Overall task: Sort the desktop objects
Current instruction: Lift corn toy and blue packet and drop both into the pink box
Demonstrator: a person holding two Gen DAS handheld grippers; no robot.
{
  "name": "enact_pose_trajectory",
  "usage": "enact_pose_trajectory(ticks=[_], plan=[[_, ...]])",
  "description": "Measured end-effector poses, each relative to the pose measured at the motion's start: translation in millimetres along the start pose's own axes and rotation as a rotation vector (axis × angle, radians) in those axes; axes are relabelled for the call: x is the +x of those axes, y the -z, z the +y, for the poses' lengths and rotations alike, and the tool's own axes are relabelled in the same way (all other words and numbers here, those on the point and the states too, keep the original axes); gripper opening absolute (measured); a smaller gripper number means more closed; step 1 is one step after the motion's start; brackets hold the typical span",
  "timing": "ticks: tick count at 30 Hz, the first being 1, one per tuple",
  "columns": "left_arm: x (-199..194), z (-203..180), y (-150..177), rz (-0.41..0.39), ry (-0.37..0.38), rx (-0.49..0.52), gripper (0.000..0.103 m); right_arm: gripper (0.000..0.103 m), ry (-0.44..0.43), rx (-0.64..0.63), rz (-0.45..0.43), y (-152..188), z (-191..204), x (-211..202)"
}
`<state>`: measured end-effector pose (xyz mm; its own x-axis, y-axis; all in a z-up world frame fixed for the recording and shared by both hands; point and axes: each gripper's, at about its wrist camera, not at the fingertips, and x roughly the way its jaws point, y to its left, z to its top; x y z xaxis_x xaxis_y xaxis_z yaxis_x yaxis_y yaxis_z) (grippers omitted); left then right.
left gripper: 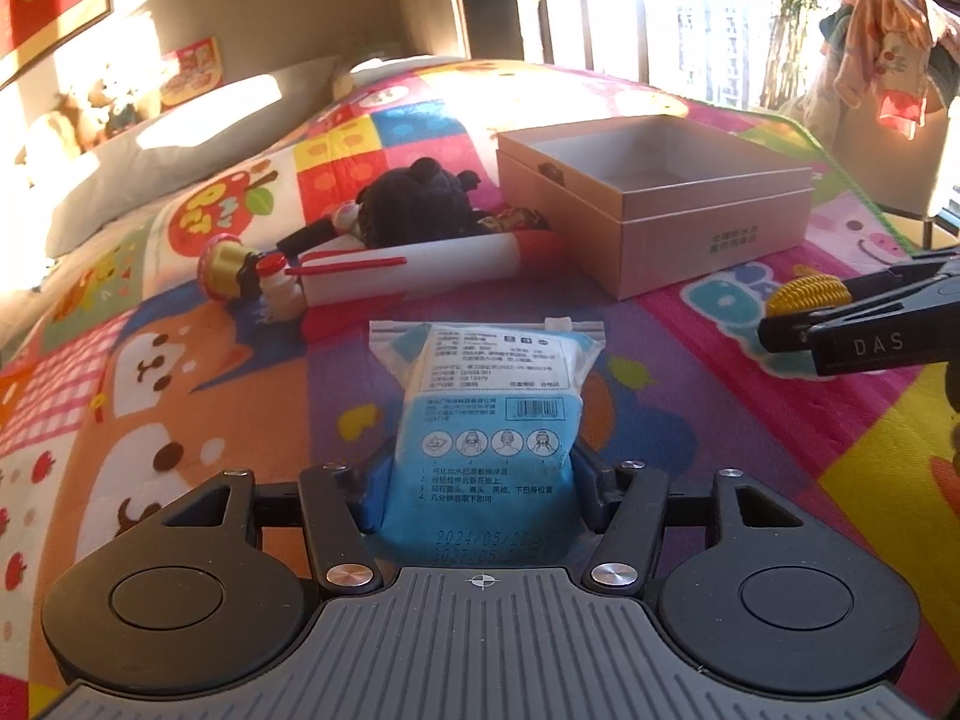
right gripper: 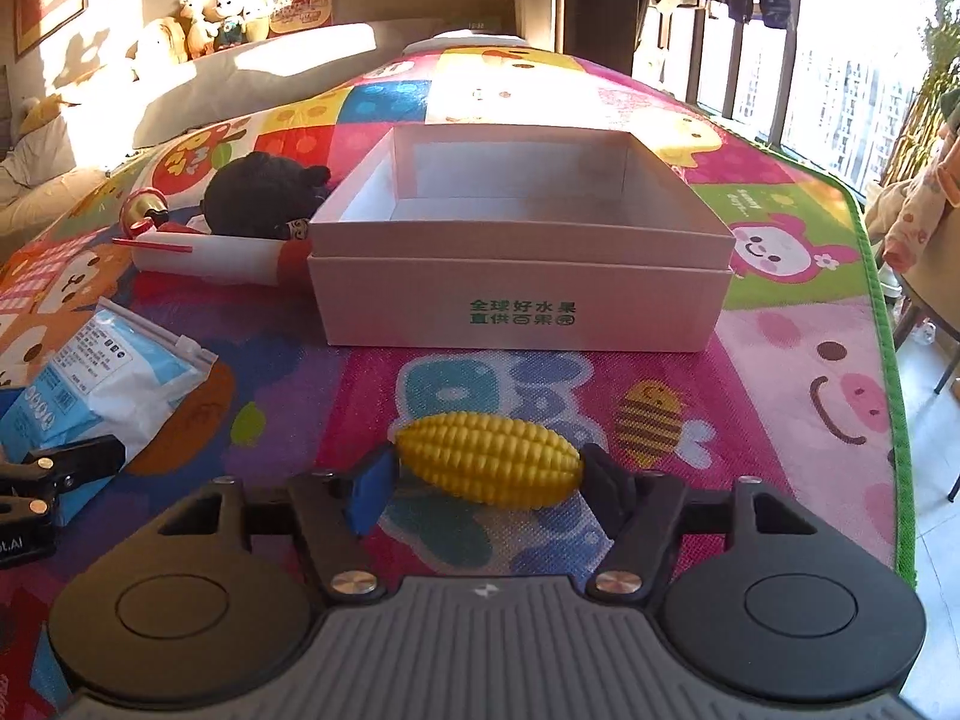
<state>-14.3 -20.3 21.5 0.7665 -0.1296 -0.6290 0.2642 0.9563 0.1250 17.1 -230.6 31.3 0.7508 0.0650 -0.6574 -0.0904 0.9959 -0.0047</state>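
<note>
Low in the left wrist frame, the left gripper (left gripper: 477,495) clamps a blue face-mask packet (left gripper: 485,408) between its fingers, over the colourful cartoon play mat (left gripper: 180,396). At the bottom centre of the right wrist frame, the right gripper (right gripper: 486,480) grips a yellow toy corn (right gripper: 489,465) by its ends. Above it, mid-frame, sits an open cardboard box (right gripper: 516,294), with a black plush toy (right gripper: 264,195) and a white tube (right gripper: 210,255) to its left.
</note>
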Motion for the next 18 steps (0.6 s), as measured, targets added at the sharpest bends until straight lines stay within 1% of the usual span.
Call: enact_pose_trajectory(ticks=[3, 6, 9, 12, 13, 14, 15, 16, 17, 18], plan=[[-19, -4, -4, -0.035, 0.030, 0.009, 0.062, 0.066, -0.032, -0.052, -0.009, -1, -1, -19], [-34, -6, -25, -0.104, 0.079, 0.004, 0.062, 0.066, -0.091, -0.100, -0.024, -3, -6, -42], [-36, -7, -66, -0.200, 0.130, 0.005, 0.062, 0.066, -0.089, -0.143, -0.100, -13, -13, -67], [-27, -9, -122, -0.308, 0.168, -0.003, 0.062, 0.066, -0.050, -0.171, -0.210, -35, -16, -81], [-21, -8, -142, -0.341, 0.177, -0.016, 0.064, 0.066, -0.021, -0.191, -0.257, -46, -15, -82], [-14, -5, -162, -0.356, 0.198, -0.037, 0.076, 0.066, 0.004, -0.208, -0.304, -57, -14, -81], [-5, 0, -180, -0.350, 0.215, -0.069, 0.084, 0.066, 0.024, -0.221, -0.345, -68, -13, -76], [1, 6, -193, -0.347, 0.212, -0.103, 0.091, 0.068, 0.043, -0.233, -0.382, -80, -11, -68], [4, 12, -201, -0.346, 0.190, -0.125, 0.092, 0.076, 0.057, -0.238, -0.399, -91, -10, -56], [5, 18, -202, -0.346, 0.159, -0.133, 0.092, 0.081, 0.067, -0.230, -0.395, -99, -12, -45]])
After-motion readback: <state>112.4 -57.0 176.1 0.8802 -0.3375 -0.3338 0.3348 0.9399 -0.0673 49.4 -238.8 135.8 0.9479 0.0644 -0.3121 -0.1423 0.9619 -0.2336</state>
